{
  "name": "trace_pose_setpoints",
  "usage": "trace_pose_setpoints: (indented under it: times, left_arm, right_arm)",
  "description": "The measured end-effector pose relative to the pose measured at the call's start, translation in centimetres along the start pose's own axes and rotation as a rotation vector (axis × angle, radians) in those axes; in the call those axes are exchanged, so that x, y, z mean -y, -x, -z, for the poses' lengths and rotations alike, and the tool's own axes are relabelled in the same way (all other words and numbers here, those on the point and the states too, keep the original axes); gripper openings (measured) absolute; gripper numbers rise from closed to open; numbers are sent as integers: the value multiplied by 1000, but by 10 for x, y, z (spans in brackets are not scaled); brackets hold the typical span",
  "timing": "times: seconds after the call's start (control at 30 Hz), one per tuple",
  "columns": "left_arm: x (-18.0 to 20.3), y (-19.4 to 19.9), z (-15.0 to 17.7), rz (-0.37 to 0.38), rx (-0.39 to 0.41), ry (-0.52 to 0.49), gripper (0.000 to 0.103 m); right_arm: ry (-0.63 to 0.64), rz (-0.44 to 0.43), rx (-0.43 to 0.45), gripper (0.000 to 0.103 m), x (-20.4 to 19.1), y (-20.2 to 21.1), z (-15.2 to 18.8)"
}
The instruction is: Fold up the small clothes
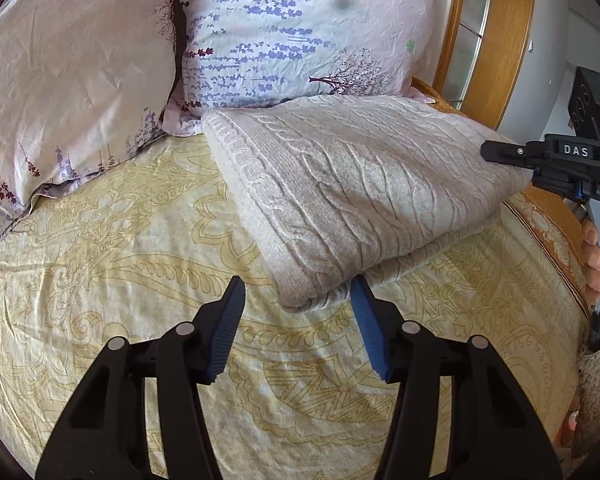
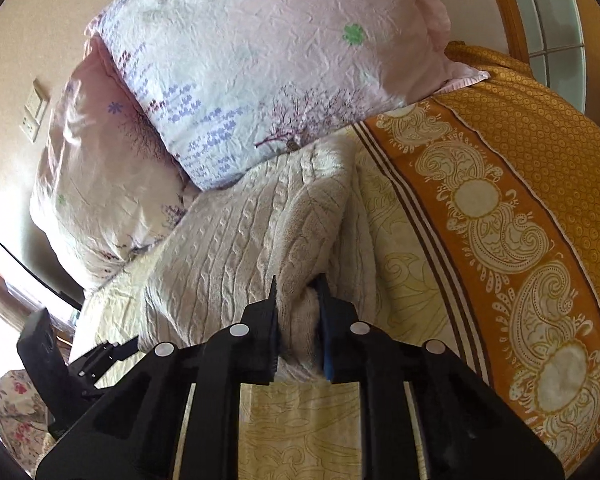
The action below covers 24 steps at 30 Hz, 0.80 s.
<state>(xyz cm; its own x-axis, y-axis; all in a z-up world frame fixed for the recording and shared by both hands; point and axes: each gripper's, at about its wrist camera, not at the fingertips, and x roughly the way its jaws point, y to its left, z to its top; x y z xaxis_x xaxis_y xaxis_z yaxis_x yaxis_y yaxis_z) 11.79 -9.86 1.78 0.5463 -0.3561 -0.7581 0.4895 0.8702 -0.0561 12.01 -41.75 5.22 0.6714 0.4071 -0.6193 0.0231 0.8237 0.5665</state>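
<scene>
Patterned yellow bedspread [image 1: 120, 280] — folded cable-knit garment [image 1: 360, 184], seemingly two pillows [image 1: 76, 80]

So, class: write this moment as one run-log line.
stage: folding | sweater: folded, on bedspread | left gripper: open, at sweater's near corner | right gripper: shut on sweater edge | pillows: behind

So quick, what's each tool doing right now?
Left tool: open, holding nothing, near the sweater.
Right tool: closed on the sweater.
</scene>
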Motion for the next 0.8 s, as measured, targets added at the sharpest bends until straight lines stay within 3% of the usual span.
trace_pose_setpoints:
  times: [0.4, 0.57, 0.8]
  left_arm:
    - [-32, 9, -3, 29, 60, 210, 50]
    - [-36, 1, 3, 10, 28, 246, 51]
    - [-32, 1, 2, -43, 15, 237, 54]
  right_arm:
    - [2, 26, -75, 16, 6, -17, 12]
    - [-15, 18, -94, 16, 12, -21, 20]
    - [88, 95, -97, 16, -5, -22, 23]
